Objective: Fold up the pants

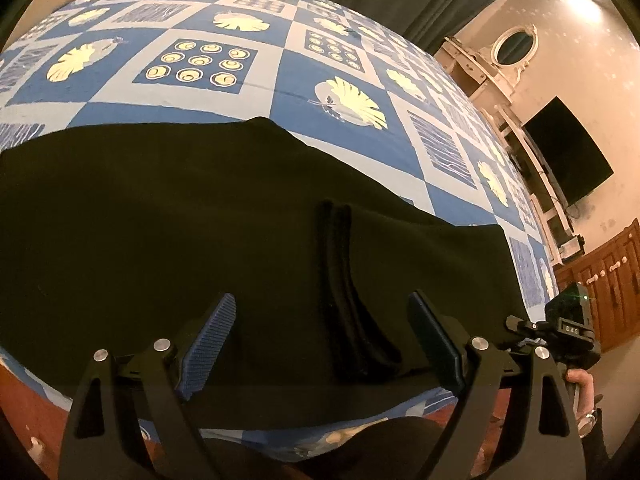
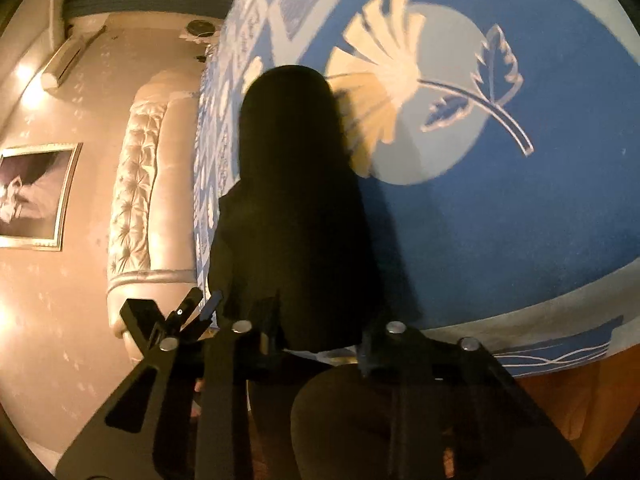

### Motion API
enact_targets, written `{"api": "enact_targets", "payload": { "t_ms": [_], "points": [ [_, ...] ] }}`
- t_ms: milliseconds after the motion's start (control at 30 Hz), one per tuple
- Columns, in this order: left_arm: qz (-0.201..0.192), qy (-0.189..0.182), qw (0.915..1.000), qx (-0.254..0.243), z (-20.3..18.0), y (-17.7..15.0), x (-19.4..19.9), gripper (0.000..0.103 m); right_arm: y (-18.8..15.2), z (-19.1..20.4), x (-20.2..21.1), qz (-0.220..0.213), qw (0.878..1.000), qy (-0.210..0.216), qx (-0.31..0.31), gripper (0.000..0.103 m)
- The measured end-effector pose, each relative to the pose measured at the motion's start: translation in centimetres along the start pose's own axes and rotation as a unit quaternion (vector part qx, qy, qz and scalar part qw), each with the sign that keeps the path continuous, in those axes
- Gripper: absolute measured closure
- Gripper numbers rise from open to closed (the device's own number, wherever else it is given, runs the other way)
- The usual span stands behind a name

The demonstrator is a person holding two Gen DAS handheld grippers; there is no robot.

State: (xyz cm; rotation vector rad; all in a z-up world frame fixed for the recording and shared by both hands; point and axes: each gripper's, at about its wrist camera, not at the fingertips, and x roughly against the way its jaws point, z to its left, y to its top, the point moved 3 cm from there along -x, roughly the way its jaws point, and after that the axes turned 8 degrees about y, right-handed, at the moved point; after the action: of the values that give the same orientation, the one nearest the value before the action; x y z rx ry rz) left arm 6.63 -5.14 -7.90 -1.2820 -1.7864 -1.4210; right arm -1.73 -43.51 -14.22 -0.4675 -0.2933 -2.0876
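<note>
Two tools at bed edge, black pants point(image 1: 160, 220) spread, blue bedspread point(image 1: 208, 92) beyond

Both wrist views look steeply down, close over the black pants point(image 1: 200, 220) on the bedspread point(image 1: 320, 92).

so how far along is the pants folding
Early to midway, I'd judge. Done: the black pants lie spread flat on the blue patterned bedspread, a doubled seam ridge suggesting one fold already made. In hand: the right hand-held gripper has clamped a bunched end of the fabric; the left hand-held gripper hangs open over the cloth, holding nothing. Left: carrying that end across and flattening.
</note>
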Motion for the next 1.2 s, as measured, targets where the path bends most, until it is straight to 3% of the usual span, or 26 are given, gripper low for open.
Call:
{"api": "enact_targets", "payload": {
  "t_ms": [100,200,300,333,367,600,833,900,967,1033,1200],
  "points": [
    [0.001,0.000,1.0000,0.007,0.2,0.1,0.0,0.017,0.2,-1.5,-0.8,0.016,1.000,-0.013,-0.010,0.078],
    [0.006,-0.006,0.9998,0.016,0.4,0.1,-0.1,0.017,0.0,-2.8,-0.5,0.035,0.998,0.024,-0.043,0.073],
    [0.011,-0.007,0.9997,0.019,0.4,0.0,-0.2,0.017,1.0,-1.5,0.8,0.030,0.999,0.026,-0.014,0.045],
    [0.009,-0.006,0.9998,0.018,0.3,0.0,-0.2,0.017,1.5,-1.0,1.4,0.020,0.999,0.030,0.001,0.031],
    [0.008,-0.005,0.9998,0.016,0.3,0.0,-0.1,0.017,2.0,-0.5,1.9,0.009,0.999,0.030,0.012,0.027],
    [0.010,-0.008,0.9998,0.013,0.0,-0.2,-0.2,0.017,7.2,0.4,-1.0,0.011,0.999,0.021,0.047,0.024],
    [0.006,-0.005,1.0000,-0.001,-0.4,-0.3,-0.1,0.017,10.4,1.0,-4.0,0.016,0.997,0.051,0.054,0.024],
    [0.009,-0.006,0.9999,0.001,-0.4,-0.3,-0.1,0.017,10.7,0.9,-4.1,0.016,0.997,0.046,0.059,0.031],
    [0.012,-0.008,0.9999,0.005,-0.3,-0.3,-0.2,0.017,10.9,0.3,-4.0,0.021,0.998,0.029,0.058,0.060],
    [0.013,-0.011,0.9998,0.010,-0.2,-0.3,-0.1,0.017,10.8,-0.5,-3.5,0.014,0.998,0.026,0.056,0.070],
    [0.011,-0.010,0.9997,0.017,0.2,-0.2,-0.1,0.017,10.8,-2.7,-2.8,-0.029,0.999,0.038,0.018,0.080]
  ]
}}
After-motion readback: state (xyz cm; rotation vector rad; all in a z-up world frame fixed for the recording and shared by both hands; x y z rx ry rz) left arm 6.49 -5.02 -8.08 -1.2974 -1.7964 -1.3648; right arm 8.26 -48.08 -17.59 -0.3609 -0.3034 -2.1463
